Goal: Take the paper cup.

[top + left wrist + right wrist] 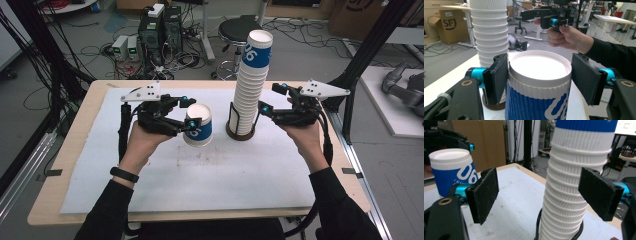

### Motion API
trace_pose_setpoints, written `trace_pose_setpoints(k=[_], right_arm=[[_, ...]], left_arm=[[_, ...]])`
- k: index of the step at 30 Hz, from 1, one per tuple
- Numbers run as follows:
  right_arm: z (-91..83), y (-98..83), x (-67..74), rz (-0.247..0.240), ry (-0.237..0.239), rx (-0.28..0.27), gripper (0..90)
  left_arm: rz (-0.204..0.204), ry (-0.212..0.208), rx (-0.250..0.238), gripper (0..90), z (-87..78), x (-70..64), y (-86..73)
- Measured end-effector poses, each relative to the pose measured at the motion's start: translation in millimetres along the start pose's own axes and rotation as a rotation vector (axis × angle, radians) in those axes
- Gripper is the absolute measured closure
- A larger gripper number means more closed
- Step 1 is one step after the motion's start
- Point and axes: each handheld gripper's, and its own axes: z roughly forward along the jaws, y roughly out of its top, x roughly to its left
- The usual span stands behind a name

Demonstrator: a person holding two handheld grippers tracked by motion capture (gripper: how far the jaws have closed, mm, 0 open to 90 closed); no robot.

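While pinching the paper cup (198, 125) from both sides, sits left of the table's (75, 150) middle, over the white mat (200, 180): the left tongs (190, 112), carried in the left hand (142, 145). In the left gripper view, shows black pads at either side of the cup's ribbed white band, just under its flat white top, with the blue printed wall below. Cannot tell whether the cup's lower end rests on the mat or hangs just clear of it. Leans slightly in the high view.

Just right of the cup, apart from it, rises a tall stack of cups (252, 75), footed in a dark round holder (240, 134) on the mat. Wears blue on the topmost cup, white ribbed rims all the way below.

At the stack's right, about halfway up, hangs the right tongs (272, 98) in the right hand (305, 132), spread wide. In the right gripper view, brackets the stack with one pad on each side, the nearer-left pad plainly clear of it. Grips nothing.
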Motion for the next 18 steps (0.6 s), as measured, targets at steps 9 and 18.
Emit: trace_pose_setpoints(k=[9,18], right_arm=[[-4.9,-13.9,5.1,0.018,0.021,-0.004,17.1],[-7.8,-25.0,9.5,0.021,0.056,0.001,17.1]], left_arm=[[-0.003,0.000,-0.002,31.4,0.1,-3.1,-4.7],[-0.019,-0.002,-0.006,31.4,-2.0,-3.3,-15.5]])
